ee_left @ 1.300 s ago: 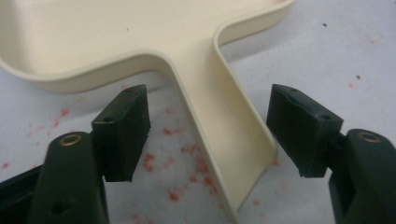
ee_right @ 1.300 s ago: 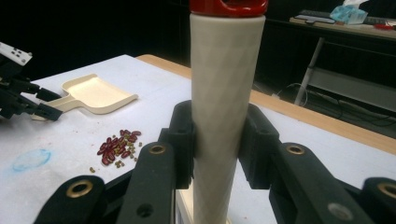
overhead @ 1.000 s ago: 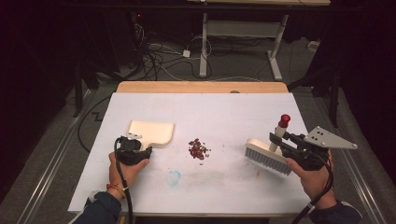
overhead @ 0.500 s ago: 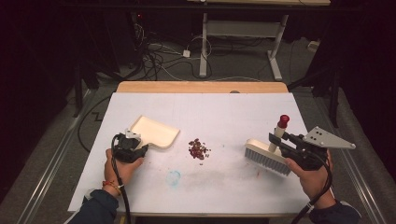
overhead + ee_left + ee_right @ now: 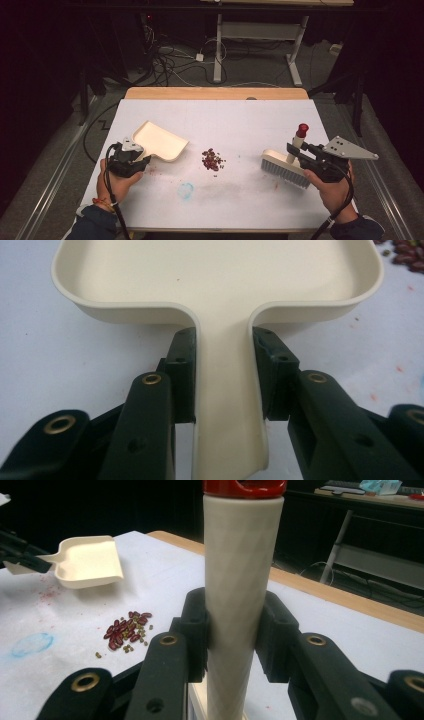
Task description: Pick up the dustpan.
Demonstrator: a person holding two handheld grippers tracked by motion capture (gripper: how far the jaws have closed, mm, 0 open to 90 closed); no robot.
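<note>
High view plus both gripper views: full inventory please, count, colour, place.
dustpan: 1, cream, table left, handle clamped in left tool
brush: 1, cream with red cap, table right, handle clamped in right tool
beans: one small pile, dark red with some greenish, table centre, between dustpan and brush
blue smear: 1, light blue, near edge of table
table: 1, white top with wooden far edge
desk frame: 1, white, floor behind
left tool: 1, black
right tool: 1, black, grey plate on top
</note>
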